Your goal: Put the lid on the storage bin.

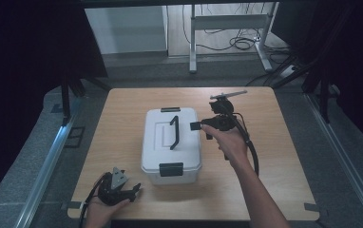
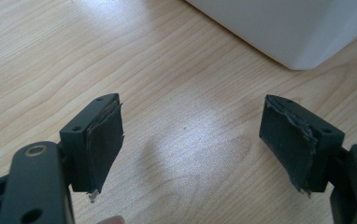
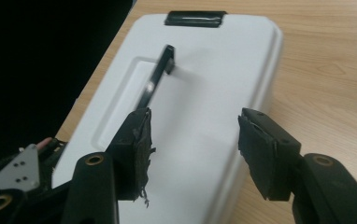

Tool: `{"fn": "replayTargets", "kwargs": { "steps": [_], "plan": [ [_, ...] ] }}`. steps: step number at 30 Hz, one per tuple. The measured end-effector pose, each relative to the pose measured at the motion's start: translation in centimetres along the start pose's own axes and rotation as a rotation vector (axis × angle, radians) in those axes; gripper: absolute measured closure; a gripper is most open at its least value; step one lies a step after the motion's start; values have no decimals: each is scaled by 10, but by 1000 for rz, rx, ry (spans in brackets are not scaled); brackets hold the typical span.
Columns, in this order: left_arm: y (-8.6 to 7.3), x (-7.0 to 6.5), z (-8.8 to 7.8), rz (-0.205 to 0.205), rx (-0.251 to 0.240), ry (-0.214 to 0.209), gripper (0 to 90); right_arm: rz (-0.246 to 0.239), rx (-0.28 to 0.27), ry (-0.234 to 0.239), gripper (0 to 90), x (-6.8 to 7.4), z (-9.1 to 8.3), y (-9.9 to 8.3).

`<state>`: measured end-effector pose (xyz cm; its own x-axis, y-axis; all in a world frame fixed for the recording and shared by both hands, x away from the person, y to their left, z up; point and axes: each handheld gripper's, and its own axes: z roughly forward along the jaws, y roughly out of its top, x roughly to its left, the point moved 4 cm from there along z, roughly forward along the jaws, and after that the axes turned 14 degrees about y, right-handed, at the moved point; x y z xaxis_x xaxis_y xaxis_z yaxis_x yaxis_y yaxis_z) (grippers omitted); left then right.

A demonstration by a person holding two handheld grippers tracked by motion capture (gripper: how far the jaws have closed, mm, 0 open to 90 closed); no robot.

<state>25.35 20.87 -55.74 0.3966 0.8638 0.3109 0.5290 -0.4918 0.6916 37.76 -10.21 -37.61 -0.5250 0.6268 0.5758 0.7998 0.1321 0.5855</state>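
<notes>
This looks like a lab or test room set up for recording. A plain wooden table (image 1: 122, 109) stands on grey carpet (image 1: 312, 137), hemmed in by black curtains (image 1: 23, 57) on both sides. Metal rails (image 1: 46, 161) run along the floor, and loose cables (image 1: 236, 43) lie under a metal desk frame (image 1: 227, 23) behind.

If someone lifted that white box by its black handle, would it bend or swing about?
The white box looks like rigid plastic, so probably no bending. Its black handle stands raised along the lid's middle, so it would likely hang fairly level. Both latches look shut; its weight is unknowable.
</notes>
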Motion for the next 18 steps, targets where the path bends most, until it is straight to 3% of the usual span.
{"fn": "replayTargets", "kwargs": {
  "steps": [5,8,11,14,15,16,18],
  "plan": [
    [-1,-1,1,-7,-2,3,218,-10,-21,0,448,-16,-12,-10],
    [-2,-3,2,6,6,6,218,11,-49,12,446,-35,-23,-22],
    [-2,-4,2,10,8,5,218,17,-56,2,443,-46,-27,-30],
    [-3,-5,3,18,14,5,217,38,-71,-10,436,-67,-34,-47],
    [-3,-5,3,21,16,4,217,38,-71,-10,436,-67,-34,-47],
    [-3,-5,3,22,16,4,217,37,-83,-28,433,-76,-37,-56],
    [-3,-5,3,23,17,5,217,28,-82,-47,433,-80,-37,-62]
  ]
}}
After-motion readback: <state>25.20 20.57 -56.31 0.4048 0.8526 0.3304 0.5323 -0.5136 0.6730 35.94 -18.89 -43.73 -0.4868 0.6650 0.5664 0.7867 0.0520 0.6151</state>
